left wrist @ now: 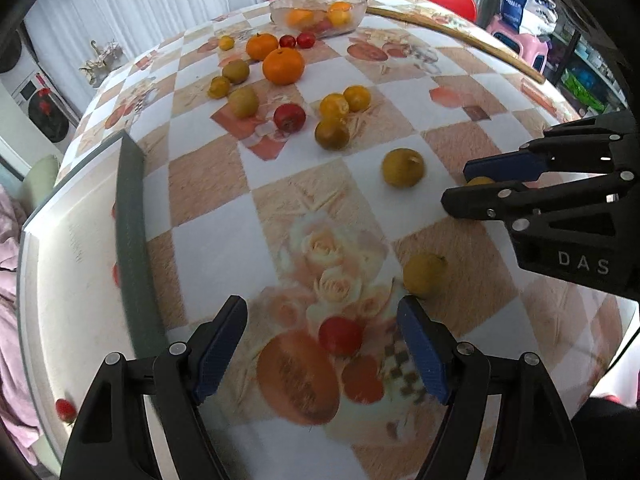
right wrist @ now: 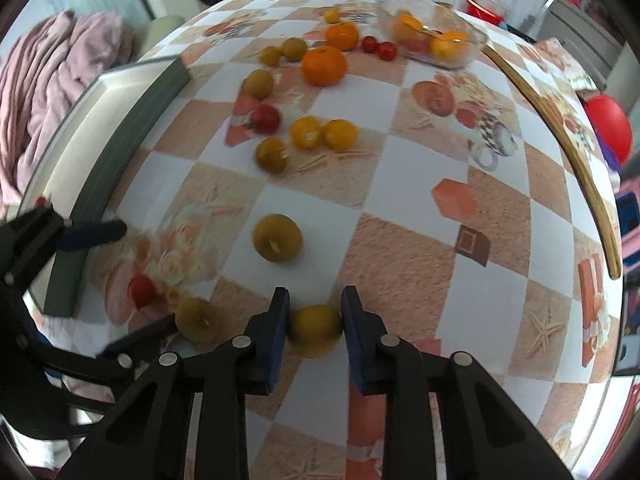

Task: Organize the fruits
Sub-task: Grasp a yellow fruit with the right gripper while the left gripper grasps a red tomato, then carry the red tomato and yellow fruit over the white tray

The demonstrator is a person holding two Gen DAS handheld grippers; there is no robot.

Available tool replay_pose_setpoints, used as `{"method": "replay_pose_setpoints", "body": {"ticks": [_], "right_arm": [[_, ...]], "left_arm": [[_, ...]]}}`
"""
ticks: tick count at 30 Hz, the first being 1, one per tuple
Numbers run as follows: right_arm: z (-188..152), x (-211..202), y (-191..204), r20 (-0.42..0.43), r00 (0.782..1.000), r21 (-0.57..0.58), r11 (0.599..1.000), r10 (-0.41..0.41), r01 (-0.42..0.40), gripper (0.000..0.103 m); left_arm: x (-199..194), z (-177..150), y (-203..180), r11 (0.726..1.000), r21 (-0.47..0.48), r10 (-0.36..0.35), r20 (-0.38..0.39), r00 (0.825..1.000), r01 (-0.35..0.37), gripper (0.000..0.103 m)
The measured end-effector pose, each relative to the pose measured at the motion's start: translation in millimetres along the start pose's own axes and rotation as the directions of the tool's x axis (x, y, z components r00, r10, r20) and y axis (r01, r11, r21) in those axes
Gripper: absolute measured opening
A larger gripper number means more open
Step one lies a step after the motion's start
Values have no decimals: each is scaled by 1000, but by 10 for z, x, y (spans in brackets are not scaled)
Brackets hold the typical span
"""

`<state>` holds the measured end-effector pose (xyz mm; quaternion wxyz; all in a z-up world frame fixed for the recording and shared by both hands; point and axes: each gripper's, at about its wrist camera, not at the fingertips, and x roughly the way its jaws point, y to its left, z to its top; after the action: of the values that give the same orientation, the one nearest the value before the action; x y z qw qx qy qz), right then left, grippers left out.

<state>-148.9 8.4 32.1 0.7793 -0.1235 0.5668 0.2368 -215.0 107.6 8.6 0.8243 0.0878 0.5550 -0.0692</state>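
Yellow plum (right wrist: 316, 330) sits between the right claw (right wrist: 315, 322) pads near the bench's front edge, gripped across its middle; likely light, smooth, bruisable. Left claw (left wrist: 322, 346) gapes empty over a red fruit (left wrist: 340, 336).

Red fruit (left wrist: 65, 409) cut off; tray (left wrist: 80, 240) blurred.

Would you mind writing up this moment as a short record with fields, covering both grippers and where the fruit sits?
left gripper: open, above a small red fruit on the table
right gripper: fingers on both sides of a yellow plum; contact not clear
glass bowl: far end of table, holds oranges
loose fruit: two oranges, yellow and red fruits scattered on the checked tablecloth
tray: on the left, a red fruit in it
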Motion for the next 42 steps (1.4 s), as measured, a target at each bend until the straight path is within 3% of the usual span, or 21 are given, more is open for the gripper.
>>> {"method": "replay_pose_setpoints", "body": {"ticks": [3,6,11,13,16,19,38,42], "right_arm": [[35,15,-55,0,1000,25,999,21,-21,29],[88,44,-104,-11,999,44,998,41,-40,29],[52,13,-242,-17,997,122,990,79,-76,29],[31,-1,-281,-22,996,149,985,88,-83,29],[-9,-26,-332,-27,995,183,979,100,-93,29],[-42,-55,-368,-26,994,206,973,110,-102,29],[-85,-61,-306,-44,991,199,973,124,-113,29],[-74,-92,-274,-40,992,191,975,123,-113,29]], "left_arm": [[20,61,0,1000,-20,-16,-1,1000,16,78],[13,60,15,997,-53,-49,-8,999,48,65],[-27,50,127,987,-138,-85,-25,996,81,24],[-28,26,267,964,-231,-144,-32,989,133,17],[-35,-15,350,941,-302,-171,-32,985,153,17],[-58,-41,342,936,-316,-173,-34,984,154,17],[-114,-175,33,983,-180,-28,-44,999,19,23],[-129,-170,91,972,-228,-70,-43,997,59,20]]}}
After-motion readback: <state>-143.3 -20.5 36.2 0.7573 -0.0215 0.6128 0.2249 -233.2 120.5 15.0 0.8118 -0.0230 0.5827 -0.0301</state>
